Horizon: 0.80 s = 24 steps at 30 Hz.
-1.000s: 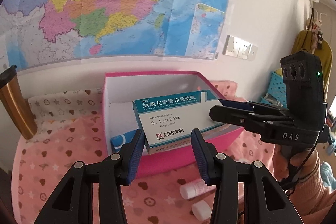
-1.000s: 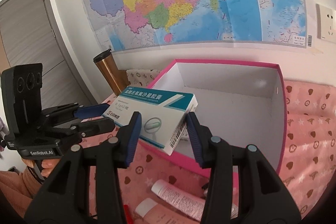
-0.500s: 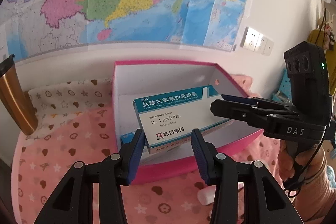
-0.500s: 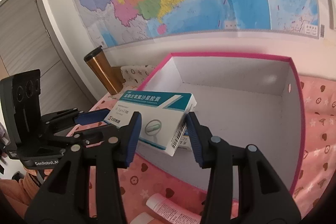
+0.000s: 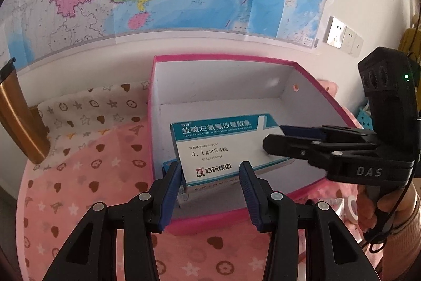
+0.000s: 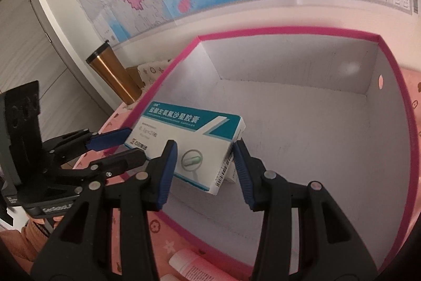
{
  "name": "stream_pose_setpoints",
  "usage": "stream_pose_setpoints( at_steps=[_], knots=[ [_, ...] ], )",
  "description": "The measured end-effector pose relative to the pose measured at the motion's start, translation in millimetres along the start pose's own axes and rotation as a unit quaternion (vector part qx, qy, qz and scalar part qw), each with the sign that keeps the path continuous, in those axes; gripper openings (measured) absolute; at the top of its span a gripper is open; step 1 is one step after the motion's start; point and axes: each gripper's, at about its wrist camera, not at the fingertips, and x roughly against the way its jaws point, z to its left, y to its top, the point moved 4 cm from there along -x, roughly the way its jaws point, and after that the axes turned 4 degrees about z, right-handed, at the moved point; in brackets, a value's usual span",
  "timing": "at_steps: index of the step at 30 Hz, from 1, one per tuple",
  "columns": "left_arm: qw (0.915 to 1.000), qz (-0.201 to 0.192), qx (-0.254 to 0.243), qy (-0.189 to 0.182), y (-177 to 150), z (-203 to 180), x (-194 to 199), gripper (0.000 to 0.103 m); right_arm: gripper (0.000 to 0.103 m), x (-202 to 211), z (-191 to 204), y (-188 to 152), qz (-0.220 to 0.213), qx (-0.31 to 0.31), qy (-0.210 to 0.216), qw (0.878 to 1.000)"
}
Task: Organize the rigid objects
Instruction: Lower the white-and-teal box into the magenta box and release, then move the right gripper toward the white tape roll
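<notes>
A white and teal medicine box [image 5: 221,149] is held over the inside of a pink-rimmed storage box [image 5: 236,221]. My left gripper [image 5: 210,170] is shut on the near end of the medicine box. My right gripper [image 6: 204,158] is shut on its other end, seen in the right wrist view [image 6: 189,146]. The right gripper also shows from the side in the left wrist view [image 5: 276,138]. A blue box [image 5: 171,170] lies under the medicine box on the storage box's floor.
A bronze tumbler [image 5: 18,117] stands at the left by the wall. A pink heart-print cloth [image 5: 86,175] covers the table. A pink tube [image 6: 194,265] lies in front of the storage box. White bottles [image 5: 347,207] lie at the right.
Both grippers have moved the medicine box forward and down, from above the storage box's front rim to inside it. The grip on the box has not changed.
</notes>
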Motion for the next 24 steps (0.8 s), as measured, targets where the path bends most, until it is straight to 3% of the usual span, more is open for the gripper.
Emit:
stream_pose_setpoints(
  at_steps=[14, 18, 24],
  knots=[
    [0.9992, -0.011, 0.002, 0.037, 0, 2, 1, 0.048, 0.047, -24, -3, -1, 0.032, -0.013, 0.014, 0.999],
    [0.9991, -0.025, 0.004, 0.034, -4, 0, 10, 0.05, 0.047, -9, -3, -3, 0.016, -0.014, 0.016, 1.0],
    [0.9979, -0.064, -0.007, -0.003, -10, -16, 40, 0.057, 0.048, 40, 8, -15, -0.026, 0.005, 0.029, 0.999]
  ],
)
